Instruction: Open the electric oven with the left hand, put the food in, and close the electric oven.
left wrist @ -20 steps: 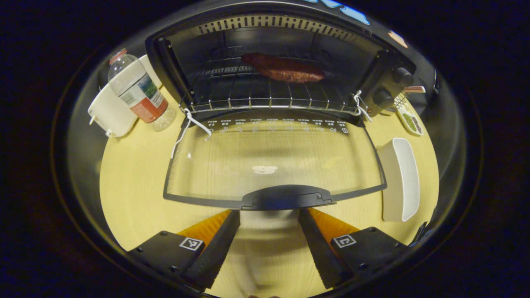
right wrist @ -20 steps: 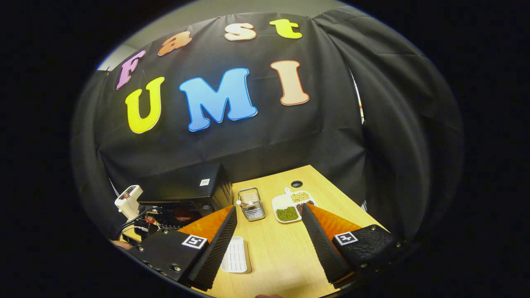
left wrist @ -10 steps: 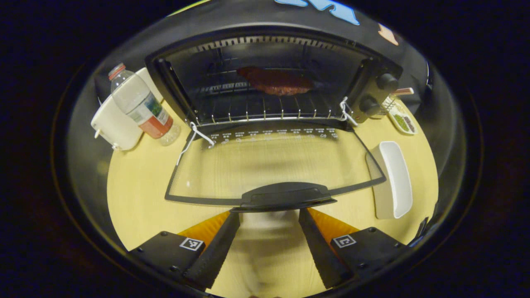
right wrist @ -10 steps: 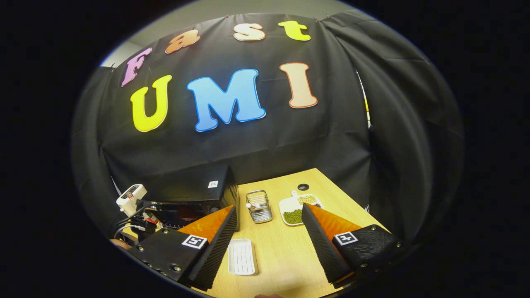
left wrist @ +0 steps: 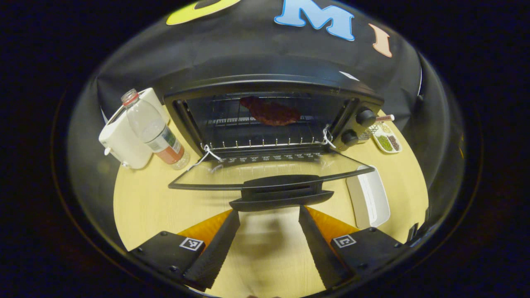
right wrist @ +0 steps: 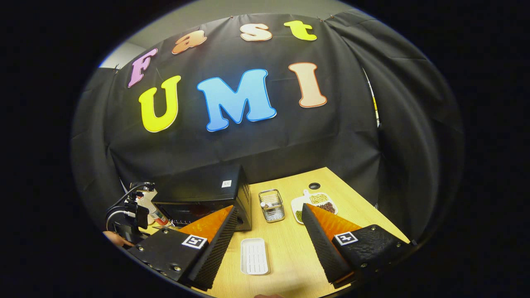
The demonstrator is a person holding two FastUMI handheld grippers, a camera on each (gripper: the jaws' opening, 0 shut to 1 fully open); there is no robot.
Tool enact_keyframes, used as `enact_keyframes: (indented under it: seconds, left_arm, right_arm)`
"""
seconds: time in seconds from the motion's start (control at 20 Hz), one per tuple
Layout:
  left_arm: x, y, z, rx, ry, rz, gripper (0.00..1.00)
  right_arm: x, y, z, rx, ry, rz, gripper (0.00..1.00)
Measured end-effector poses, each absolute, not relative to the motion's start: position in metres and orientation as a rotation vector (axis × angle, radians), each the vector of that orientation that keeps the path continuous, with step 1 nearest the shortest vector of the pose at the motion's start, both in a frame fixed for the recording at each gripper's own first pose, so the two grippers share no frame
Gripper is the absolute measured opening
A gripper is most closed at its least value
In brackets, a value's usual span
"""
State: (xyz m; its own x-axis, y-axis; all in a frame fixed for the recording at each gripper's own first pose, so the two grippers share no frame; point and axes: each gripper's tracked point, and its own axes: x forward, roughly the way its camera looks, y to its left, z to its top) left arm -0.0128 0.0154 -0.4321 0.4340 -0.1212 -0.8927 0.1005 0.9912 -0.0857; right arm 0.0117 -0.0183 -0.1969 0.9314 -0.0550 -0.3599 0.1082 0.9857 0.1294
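- The left gripper (left wrist: 269,244) stands wide open and holds nothing; bare table (left wrist: 140,207) shows between its two fingers, whose tips reach up close under the door handle (left wrist: 281,198). Whether they touch it I cannot tell.
- The right gripper (right wrist: 269,244) is spread just as wide over the table, empty, touching nothing.
- The electric oven (left wrist: 273,111) sits at the far middle of the table, its glass door (left wrist: 265,171) folded down toward the near side, nearly level.
- One piece of food (left wrist: 270,111), dark red, lies on the wire rack (left wrist: 256,138) toward the back of the oven.
- Two knobs (left wrist: 358,126) stand at the oven's right front.
- Right of the door, close by its edge, lies one white tray (left wrist: 368,196); farther right and back, one divided dish (left wrist: 387,140) of beans.
- Left of the oven stand one plastic bottle (left wrist: 155,130) and one white container (left wrist: 124,138), touching or nearly so.
- In the right gripper view one wire basket (right wrist: 271,205) stands between oven and divided dish.
- Open wood lies at the near left.
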Motion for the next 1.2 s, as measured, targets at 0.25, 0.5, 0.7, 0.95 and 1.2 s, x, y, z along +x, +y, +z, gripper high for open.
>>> enact_keyframes:
  seconds: [0.25,0.5,0.7,0.95,1.2]
  left_arm:
    - [-0.008,0.016,-0.423,-0.023,1.09,-0.129,1.0]
    - [-0.004,0.011,-0.415,-0.035,1.068,-0.138,1.0]
    - [0.0,0.013,-0.413,-0.035,1.049,-0.13,1.0]
    - [0.012,0.022,-0.409,-0.047,1.013,-0.101,1.0]
    - [0.028,0.022,-0.386,-0.094,0.907,-0.085,0.98]
  right_arm:
    - [0.006,-0.034,-0.192,0.14,0.346,-0.126,0.96]
    - [0.003,-0.04,-0.188,0.117,0.33,-0.129,0.96]
    - [0.002,-0.044,-0.191,0.116,0.34,-0.129,0.96]
    - [0.002,-0.049,-0.193,0.113,0.349,-0.137,0.96]
    - [0.005,-0.043,-0.185,0.075,0.328,-0.11,0.96]
